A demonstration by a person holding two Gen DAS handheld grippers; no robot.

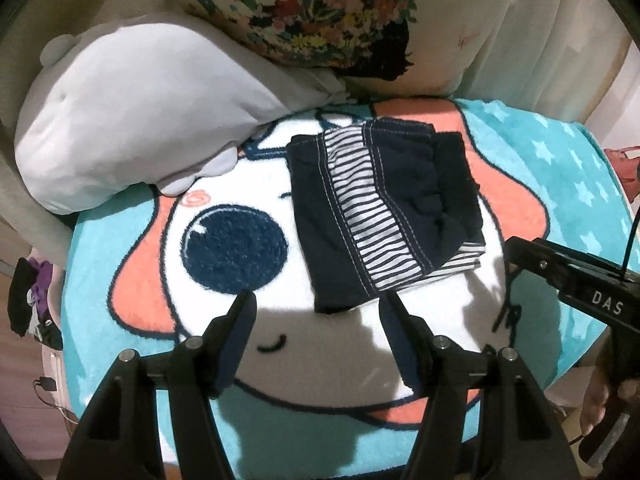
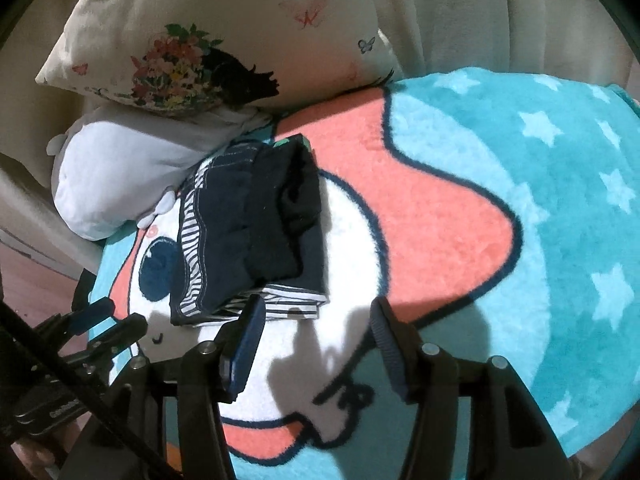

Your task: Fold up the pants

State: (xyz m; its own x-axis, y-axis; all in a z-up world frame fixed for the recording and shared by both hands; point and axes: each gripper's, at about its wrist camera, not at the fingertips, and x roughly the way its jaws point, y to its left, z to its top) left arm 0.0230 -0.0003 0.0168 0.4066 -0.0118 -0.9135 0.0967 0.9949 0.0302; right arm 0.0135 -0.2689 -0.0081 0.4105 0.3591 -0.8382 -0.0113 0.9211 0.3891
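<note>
The pants (image 1: 384,212) are dark navy with a black-and-white striped band, folded into a compact rectangle on the cartoon blanket (image 1: 132,264). In the right wrist view the pants (image 2: 256,232) lie left of centre. My left gripper (image 1: 318,304) is open and empty, just short of the bundle's near edge. My right gripper (image 2: 316,312) is open and empty, its left fingertip (image 2: 256,308) close to the bundle's near corner. The right gripper also shows at the right edge of the left wrist view (image 1: 516,248). The left gripper shows at lower left of the right wrist view (image 2: 102,318).
A grey plush toy (image 1: 136,112) lies behind and left of the pants. A cream floral pillow (image 1: 340,24) leans behind it. The turquoise starred blanket (image 2: 560,200) stretches to the right. Dark items (image 1: 32,300) lie off the left edge.
</note>
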